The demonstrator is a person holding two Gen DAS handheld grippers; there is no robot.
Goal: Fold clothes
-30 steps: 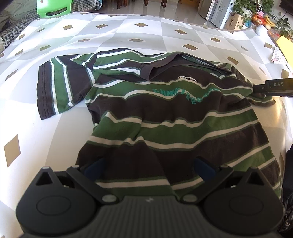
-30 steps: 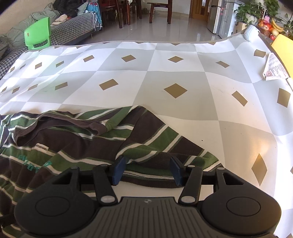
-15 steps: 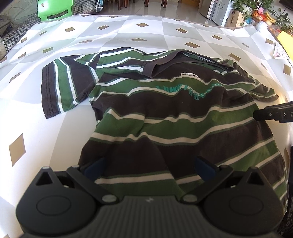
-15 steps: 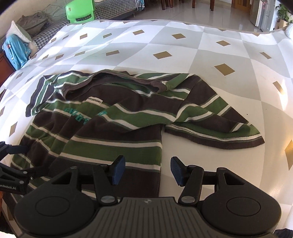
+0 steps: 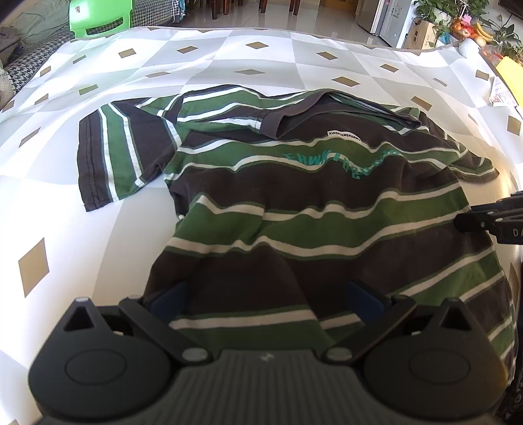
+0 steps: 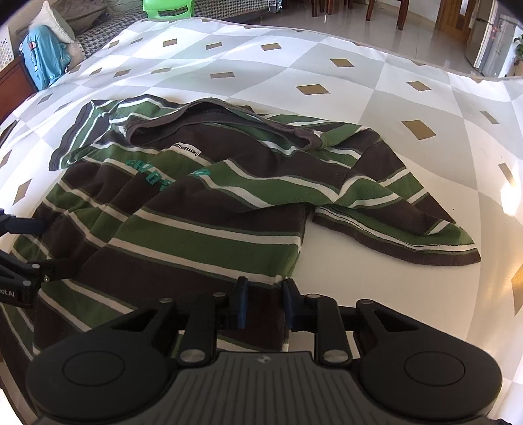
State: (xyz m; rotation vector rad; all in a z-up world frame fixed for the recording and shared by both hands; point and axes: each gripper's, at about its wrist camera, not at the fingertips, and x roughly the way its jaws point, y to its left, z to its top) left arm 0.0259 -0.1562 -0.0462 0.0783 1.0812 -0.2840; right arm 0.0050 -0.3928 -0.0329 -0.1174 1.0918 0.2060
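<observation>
A brown, green and white striped T-shirt [image 5: 294, 202] lies spread on the table, collar at the far side. My left gripper [image 5: 266, 300] stands open wide over the shirt's near hem, with the cloth flat under its blue pads [image 5: 170, 300]. My right gripper [image 6: 264, 304] is at the shirt's [image 6: 196, 229] right side edge below the sleeve [image 6: 408, 229]. Its jaws are closing, a narrow strip of the edge lies between them, and the cloth there still looks flat. The right gripper's tip [image 5: 490, 222] shows at the right of the left wrist view.
A checked tablecloth [image 5: 228, 55] with gold diamonds covers the table. A green plastic chair [image 5: 98, 16] and a sofa stand beyond the far left edge. Papers [image 5: 503, 94] and a yellow object lie at the far right corner.
My right gripper has swung from the right sleeve back to the shirt's side edge, and its jaws have narrowed around the cloth. The left gripper has kept still and open.
</observation>
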